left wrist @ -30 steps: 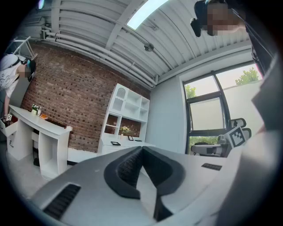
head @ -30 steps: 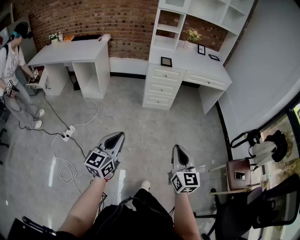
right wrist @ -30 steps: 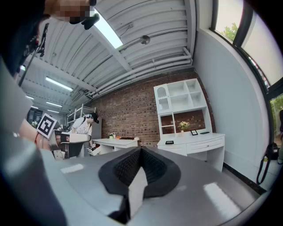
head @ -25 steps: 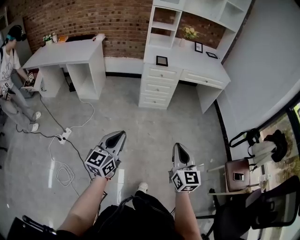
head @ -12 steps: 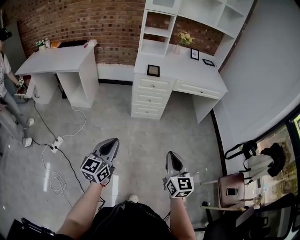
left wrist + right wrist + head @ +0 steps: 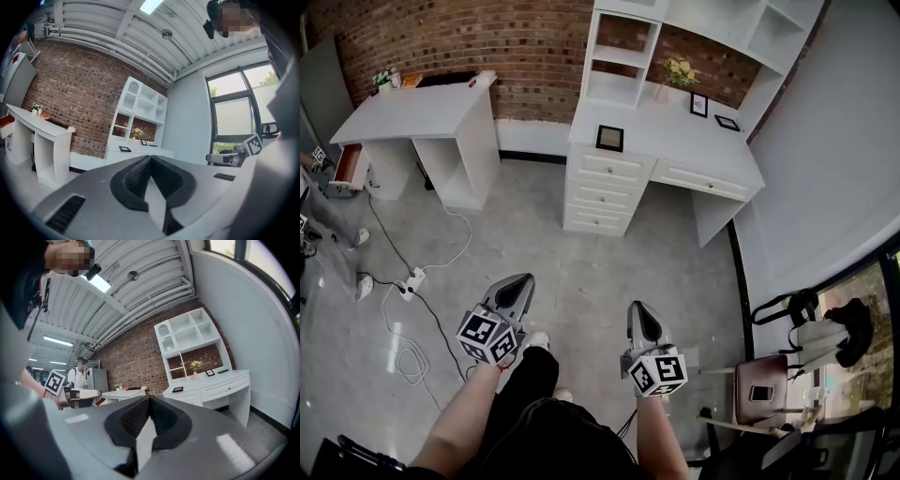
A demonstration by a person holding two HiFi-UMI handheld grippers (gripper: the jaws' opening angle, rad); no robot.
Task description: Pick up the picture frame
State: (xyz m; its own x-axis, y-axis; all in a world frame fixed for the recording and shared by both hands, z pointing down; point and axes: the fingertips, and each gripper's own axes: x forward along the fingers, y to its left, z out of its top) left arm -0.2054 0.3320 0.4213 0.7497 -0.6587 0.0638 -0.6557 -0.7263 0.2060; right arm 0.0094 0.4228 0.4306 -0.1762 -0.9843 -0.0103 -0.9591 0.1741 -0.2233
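A black picture frame [image 6: 609,138] stands upright on the white drawer desk [image 6: 675,141], near its left front edge. A second upright frame [image 6: 699,104] and a flat frame [image 6: 727,122] sit further right. My left gripper [image 6: 523,279] and right gripper [image 6: 637,307] hover over the floor, well short of the desk, both shut with nothing in them. In the left gripper view the shut left gripper [image 6: 150,157] points level at the desk, where the nearest frame [image 6: 124,149] is small. The right gripper view has the right gripper [image 6: 150,398] with the frame [image 6: 177,389] far beyond it.
A white table [image 6: 412,108] stands at the left against the brick wall. A power strip and cables [image 6: 408,286] lie on the floor left of me. A chair with a phone [image 6: 764,389] and bags stands at the right. Flowers [image 6: 678,70] sit by the shelves.
I have stepped toward the drawer desk, carrying both shut grippers along. The person at the left has slid almost out of the head view.
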